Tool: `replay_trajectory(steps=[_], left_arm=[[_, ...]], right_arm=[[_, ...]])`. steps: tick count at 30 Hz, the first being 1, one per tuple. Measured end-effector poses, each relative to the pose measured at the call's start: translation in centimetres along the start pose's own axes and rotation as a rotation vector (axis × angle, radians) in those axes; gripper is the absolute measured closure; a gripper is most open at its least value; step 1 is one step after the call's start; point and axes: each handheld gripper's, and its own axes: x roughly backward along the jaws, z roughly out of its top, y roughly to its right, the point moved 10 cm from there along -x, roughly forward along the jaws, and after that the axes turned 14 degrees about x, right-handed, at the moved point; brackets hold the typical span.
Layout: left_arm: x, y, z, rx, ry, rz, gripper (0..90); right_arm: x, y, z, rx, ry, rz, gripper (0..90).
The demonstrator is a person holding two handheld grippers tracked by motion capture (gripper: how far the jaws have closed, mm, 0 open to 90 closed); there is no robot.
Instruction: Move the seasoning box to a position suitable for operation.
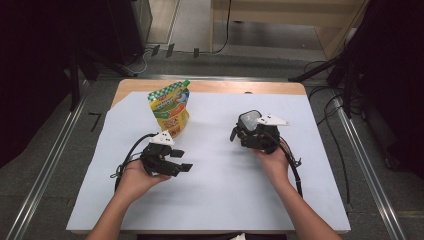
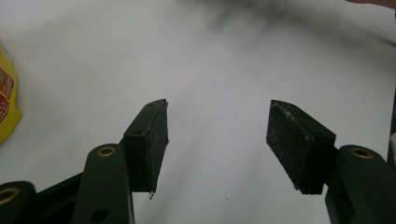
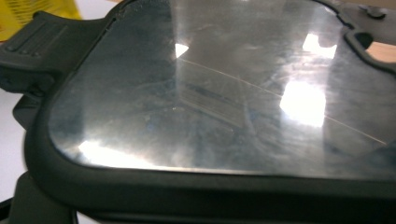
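Note:
A green and yellow snack pouch [image 1: 171, 107] stands upright at the back left of the white sheet [image 1: 225, 195]; its yellow edge [image 2: 7, 105] shows at the far left of the left gripper view. My left gripper [image 1: 183, 160] [image 2: 217, 126] hovers just in front of the pouch, pointing right, open with nothing between its pads. My right gripper [image 1: 246, 131] is at the right with a black box with a clear lid [image 1: 248, 120] at its tip. The lid [image 3: 224, 93] lies very close in the right gripper view and hides the jaws; the box looks gripped.
The white sheet covers most of a wooden table [image 1: 215, 86]. Cables trail from both grippers over the sheet. Metal rails [image 1: 367, 165] run along the floor on both sides, and dark equipment stands beyond the table.

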Motion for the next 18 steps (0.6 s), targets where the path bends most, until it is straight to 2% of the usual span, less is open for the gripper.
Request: replay_trajectory(steps=[11, 18], left_arm=[[-0.7, 0.1, 0.6, -0.016, -0.011, -0.015, 39.5], [-1.1, 0.3, 1.0, -0.028, -0.012, -0.027, 39.5]], right_arm=[[0.6, -4.2, 0.2, 0.058, -0.001, 0.082, 15.3], [0.7, -6.7, -0.4, 0.078, -0.017, 0.132, 15.3]])
